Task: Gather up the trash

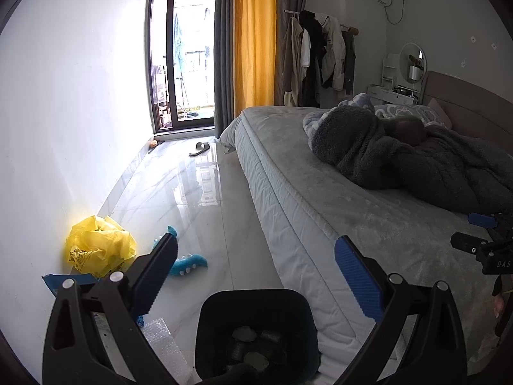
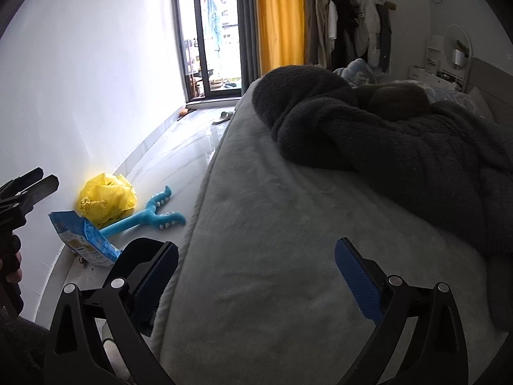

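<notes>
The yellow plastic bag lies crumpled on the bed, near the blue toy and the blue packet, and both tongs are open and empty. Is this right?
Not quite: the yellow plastic bag lies crumpled on the floor against the white wall, not on the bed, as the right wrist view shows. The rest holds: it is near the blue toy and blue packet, and both tongs are open and empty.

A crumpled yellow plastic bag (image 1: 99,246) printed with dark markings is seen beside a turquoise plush toy (image 2: 150,213) edged with white teeth. A light blue snack packet (image 2: 84,240) carries white and yellow print, and a dark teal plastic bin (image 1: 256,314) is shown against white marbled, grey-veined floor tiles (image 1: 192,199).
</notes>
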{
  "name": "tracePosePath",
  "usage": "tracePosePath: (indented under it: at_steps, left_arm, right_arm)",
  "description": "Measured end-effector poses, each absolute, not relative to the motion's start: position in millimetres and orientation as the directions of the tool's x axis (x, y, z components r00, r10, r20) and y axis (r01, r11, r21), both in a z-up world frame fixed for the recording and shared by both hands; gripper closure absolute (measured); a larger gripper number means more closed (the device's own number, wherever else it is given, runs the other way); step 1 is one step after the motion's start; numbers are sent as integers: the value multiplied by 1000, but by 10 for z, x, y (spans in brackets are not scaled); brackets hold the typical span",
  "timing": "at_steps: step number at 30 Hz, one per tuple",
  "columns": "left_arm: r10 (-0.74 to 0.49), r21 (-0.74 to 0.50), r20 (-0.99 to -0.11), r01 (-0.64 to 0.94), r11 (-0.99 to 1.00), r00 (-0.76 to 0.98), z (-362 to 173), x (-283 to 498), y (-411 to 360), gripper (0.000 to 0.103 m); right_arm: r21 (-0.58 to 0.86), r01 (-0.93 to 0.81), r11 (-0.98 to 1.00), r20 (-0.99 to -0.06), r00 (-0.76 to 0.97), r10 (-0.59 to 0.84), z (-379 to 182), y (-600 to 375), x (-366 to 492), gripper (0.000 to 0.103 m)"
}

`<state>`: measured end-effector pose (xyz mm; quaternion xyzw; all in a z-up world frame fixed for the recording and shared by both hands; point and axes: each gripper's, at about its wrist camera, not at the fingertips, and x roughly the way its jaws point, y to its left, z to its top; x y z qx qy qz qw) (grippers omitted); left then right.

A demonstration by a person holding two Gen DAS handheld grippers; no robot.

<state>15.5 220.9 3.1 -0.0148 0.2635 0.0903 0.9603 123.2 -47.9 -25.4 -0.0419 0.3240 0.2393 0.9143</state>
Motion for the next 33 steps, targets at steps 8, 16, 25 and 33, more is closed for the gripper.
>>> tracePosePath:
  at_steps: [8,16,25,33]
  left_arm:
    - [194,37,-442,-199,979,876,93,-169,2001,3]
    - [200,42,-412,-201,979,889,202,-381,1909,3]
    - [194,41,-418,-195,980,888,293,-423,1848,3]
    - [199,47,-420,-198,979,886,291,-395,1856,3]
  right_arm:
    - [83,-404,911,-534,753,383,-70,-935,871,4]
    - [96,-397,913,-492,779,390,107,-1119,557,4]
    - [89,-409,908,-452,796,402,240,-1164,421,4]
    - [85,-410,908,-467,789,399,168,-1137,457,4]
